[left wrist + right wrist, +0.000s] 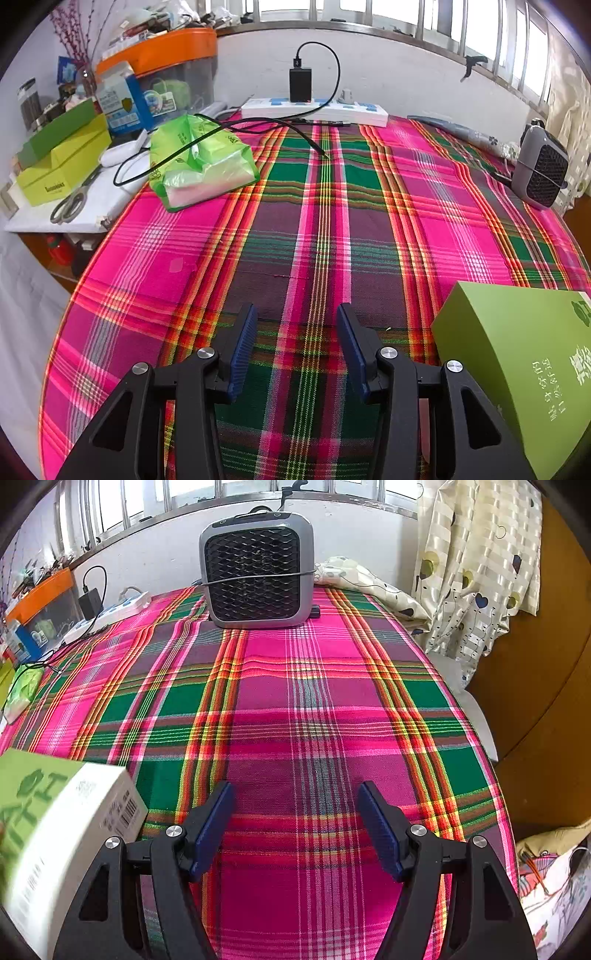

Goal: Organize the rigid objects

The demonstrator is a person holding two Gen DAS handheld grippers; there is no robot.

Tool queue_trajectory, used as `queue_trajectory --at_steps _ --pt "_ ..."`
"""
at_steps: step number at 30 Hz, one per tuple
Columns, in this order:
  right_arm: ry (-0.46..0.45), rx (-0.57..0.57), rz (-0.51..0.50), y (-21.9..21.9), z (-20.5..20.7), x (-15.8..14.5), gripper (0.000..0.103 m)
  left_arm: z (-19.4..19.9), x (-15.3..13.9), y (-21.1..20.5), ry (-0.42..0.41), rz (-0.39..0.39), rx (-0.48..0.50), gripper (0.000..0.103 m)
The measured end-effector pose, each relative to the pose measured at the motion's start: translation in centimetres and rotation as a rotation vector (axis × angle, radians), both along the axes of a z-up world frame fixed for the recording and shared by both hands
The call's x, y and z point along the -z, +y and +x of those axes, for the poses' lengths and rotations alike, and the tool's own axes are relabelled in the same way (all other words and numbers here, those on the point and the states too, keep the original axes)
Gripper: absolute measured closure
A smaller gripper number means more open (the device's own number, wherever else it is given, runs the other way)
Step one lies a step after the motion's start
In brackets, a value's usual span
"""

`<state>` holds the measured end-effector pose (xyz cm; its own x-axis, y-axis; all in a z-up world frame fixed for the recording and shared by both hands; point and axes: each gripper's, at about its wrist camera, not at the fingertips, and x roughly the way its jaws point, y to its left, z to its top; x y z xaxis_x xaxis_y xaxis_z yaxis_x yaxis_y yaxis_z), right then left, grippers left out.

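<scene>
A green box with white sides (524,369) lies on the plaid tablecloth (295,240) at the near right of the left wrist view; it also shows at the lower left of the right wrist view (55,819), slightly blurred. My left gripper (297,325) is open and empty, just left of the box. My right gripper (295,801) is open and empty, just right of the box, over the plaid cloth (314,701). A grey fan heater (256,568) stands at the far edge ahead of my right gripper; it also shows in the left wrist view (541,170).
A green plastic bag (199,162), a white power strip (314,109) with a black charger (300,84) and cable lie at the back. A side shelf holds yellow-green boxes (62,162), scissors (72,201) and an orange-lidded bin (166,70). A curtain (476,561) hangs at right.
</scene>
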<state>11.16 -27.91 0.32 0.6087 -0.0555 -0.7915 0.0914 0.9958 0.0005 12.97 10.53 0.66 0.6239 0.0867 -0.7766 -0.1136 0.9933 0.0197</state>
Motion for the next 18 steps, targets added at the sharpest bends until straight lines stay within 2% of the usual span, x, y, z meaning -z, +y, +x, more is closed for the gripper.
queue_trajectory --at_steps 18 --pt "0.0 0.0 0.0 0.02 0.0 0.02 0.033 0.1 -0.03 -0.17 0.002 0.005 -0.001 0.059"
